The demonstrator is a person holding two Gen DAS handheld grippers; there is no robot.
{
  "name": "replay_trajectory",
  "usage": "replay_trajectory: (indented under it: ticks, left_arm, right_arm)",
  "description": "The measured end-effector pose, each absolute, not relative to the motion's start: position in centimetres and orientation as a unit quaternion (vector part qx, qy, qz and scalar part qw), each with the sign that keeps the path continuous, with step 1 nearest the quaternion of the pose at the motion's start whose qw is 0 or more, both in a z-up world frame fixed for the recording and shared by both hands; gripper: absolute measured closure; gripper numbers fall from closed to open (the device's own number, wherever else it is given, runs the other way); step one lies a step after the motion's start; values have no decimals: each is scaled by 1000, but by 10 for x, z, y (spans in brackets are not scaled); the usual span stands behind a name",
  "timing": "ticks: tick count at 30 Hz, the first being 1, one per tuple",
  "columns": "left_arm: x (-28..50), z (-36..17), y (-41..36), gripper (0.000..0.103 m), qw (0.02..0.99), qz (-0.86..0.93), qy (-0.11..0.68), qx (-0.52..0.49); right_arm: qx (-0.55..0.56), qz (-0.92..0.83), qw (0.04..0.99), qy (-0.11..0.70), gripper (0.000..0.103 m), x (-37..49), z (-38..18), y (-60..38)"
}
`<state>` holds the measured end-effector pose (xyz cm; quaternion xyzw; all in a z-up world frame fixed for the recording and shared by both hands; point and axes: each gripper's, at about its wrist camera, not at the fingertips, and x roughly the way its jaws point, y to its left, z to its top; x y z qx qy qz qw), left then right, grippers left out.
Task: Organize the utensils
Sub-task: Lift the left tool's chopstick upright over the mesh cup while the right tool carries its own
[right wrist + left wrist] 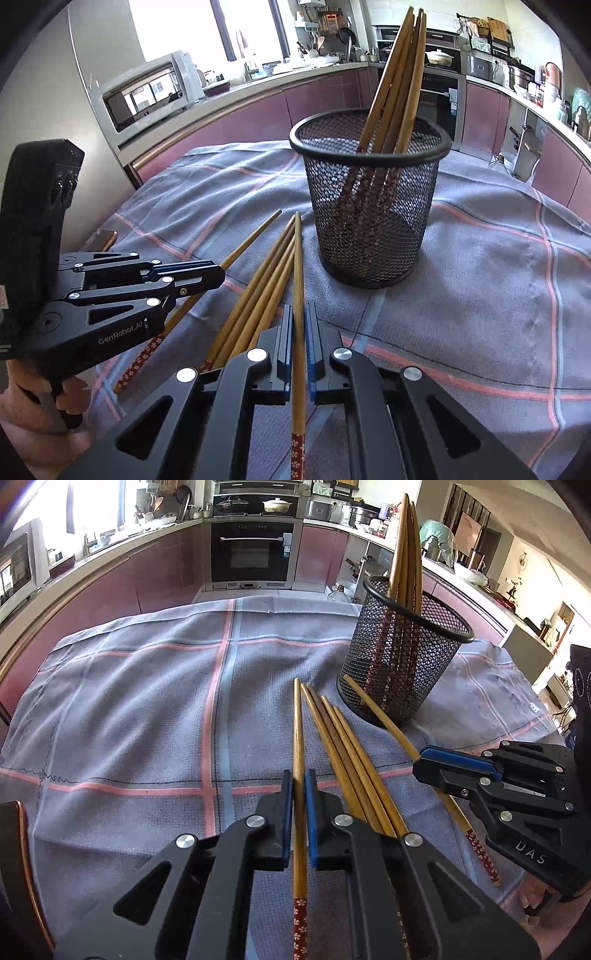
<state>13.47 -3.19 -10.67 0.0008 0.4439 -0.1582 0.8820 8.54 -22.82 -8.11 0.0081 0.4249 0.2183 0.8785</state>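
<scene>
Two brown wooden chopsticks with red flowered ends are clamped, one in the left gripper (299,775), one (298,295) in the right gripper (299,308). Each points tip-forward beyond its jaws toward the black mesh cup (369,206), which stands ahead on the grey checked cloth (147,701).
</scene>
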Motion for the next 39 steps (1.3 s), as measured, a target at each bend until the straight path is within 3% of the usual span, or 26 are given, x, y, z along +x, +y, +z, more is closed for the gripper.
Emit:
replay_trajectory:
  ticks: [25,39]
  left_arm:
    - [79,8,10,96,901,-277,319,-97]
    - [96,45,6,96,910,-286,277,-116]
  right_arm:
    - [68,253,917,302,98,53,-2,-273]
    - [69,245,934,250,98,58,37,-290]
